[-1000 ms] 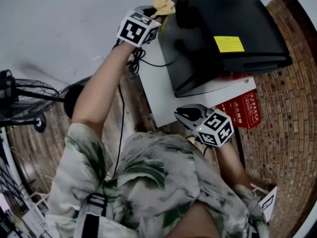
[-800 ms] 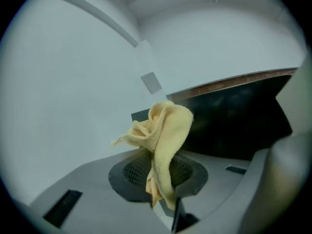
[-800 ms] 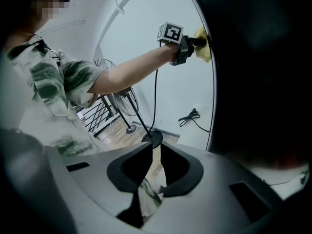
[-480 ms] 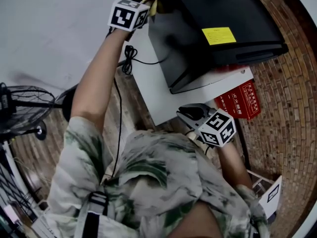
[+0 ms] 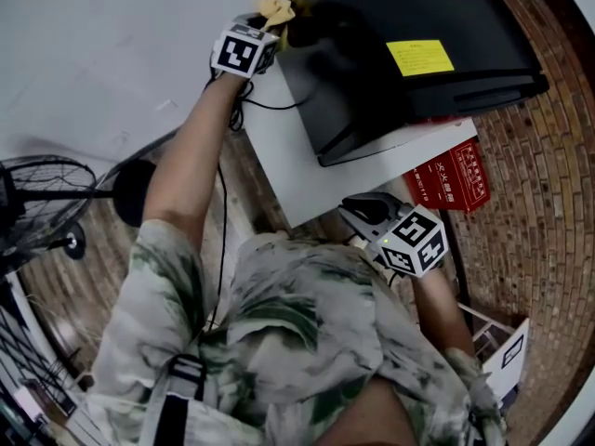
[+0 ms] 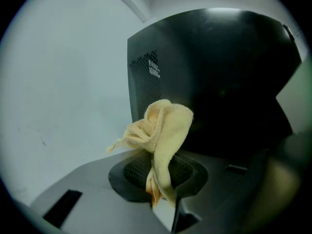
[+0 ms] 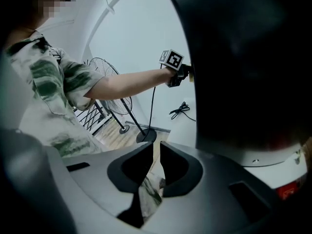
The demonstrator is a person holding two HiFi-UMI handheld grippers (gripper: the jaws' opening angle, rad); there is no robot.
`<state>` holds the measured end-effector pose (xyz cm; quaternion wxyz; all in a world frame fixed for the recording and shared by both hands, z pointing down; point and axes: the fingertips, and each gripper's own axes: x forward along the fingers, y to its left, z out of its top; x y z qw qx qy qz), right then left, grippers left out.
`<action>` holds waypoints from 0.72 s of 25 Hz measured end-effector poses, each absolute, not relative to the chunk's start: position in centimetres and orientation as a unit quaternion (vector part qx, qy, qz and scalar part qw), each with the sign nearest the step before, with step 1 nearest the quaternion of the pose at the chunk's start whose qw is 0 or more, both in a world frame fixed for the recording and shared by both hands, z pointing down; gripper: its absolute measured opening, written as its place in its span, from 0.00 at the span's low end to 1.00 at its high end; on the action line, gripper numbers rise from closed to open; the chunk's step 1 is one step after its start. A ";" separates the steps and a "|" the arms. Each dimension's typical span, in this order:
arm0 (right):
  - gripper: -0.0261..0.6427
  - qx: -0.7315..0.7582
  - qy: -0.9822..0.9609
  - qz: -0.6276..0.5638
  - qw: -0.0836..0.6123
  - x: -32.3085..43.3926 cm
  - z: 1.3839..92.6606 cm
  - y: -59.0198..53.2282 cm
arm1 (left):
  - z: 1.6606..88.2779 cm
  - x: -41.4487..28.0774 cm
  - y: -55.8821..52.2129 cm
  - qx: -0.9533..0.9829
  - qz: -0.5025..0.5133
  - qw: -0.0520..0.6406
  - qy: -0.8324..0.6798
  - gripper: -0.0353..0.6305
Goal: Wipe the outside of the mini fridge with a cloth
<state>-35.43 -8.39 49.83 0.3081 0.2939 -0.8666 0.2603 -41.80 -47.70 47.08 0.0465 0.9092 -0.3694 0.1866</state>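
The black mini fridge (image 5: 400, 54) stands on a white stand (image 5: 297, 165) against a white wall. My left gripper (image 5: 263, 28) is shut on a bunched yellow cloth (image 5: 276, 9) at the fridge's left rear side. In the left gripper view the cloth (image 6: 163, 130) rises from the shut jaws of the left gripper (image 6: 163, 201), right in front of the fridge's dark side panel (image 6: 219, 72) with its vent grille. My right gripper (image 5: 361, 210) hangs low near the stand's front edge, shut and empty, as the right gripper view shows (image 7: 155, 152).
A red box (image 5: 451, 184) sits under the stand at the right. A black cable (image 5: 244, 100) lies on the stand's left part. A standing fan (image 5: 37, 203) is at the left on the brick-patterned floor (image 5: 539, 249).
My left gripper with the cloth rose a little along the fridge's left side and came back down. The right gripper has hardly moved.
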 end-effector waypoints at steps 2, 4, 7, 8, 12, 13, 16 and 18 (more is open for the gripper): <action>0.13 0.297 -0.864 0.264 0.309 -35.3 50.0 -8.2 | 48.7 -42.0 -47.4 0.905 0.199 0.054 -0.373 0.18; 0.13 0.301 -0.861 0.268 0.310 -35.1 50.1 -8.0 | 50.5 -41.9 -47.3 0.904 0.206 0.061 -0.370 0.18; 0.13 0.308 -0.856 0.272 0.312 -34.8 50.3 -7.8 | 53.7 -41.6 -47.1 0.903 0.221 0.073 -0.361 0.18; 0.13 0.311 -0.855 0.274 0.313 -34.6 50.4 -7.6 | 54.8 -41.5 -46.9 0.902 0.227 0.079 -0.359 0.18; 0.13 0.320 -0.848 0.283 0.314 -34.3 50.6 -7.1 | 58.5 -41.2 -46.0 0.898 0.249 0.100 -0.349 0.18; 0.13 0.322 -0.847 0.285 0.314 -34.2 50.6 -6.9 | 59.3 -41.2 -45.8 0.897 0.254 0.104 -0.347 0.18; 0.13 0.330 -0.840 0.291 0.317 -33.7 50.8 -6.3 | 61.3 -41.0 -45.3 0.893 0.268 0.114 -0.344 0.18; 0.13 0.333 -0.837 0.295 0.319 -33.4 51.0 -5.7 | 62.4 -40.9 -44.9 0.891 0.277 0.117 -0.340 0.18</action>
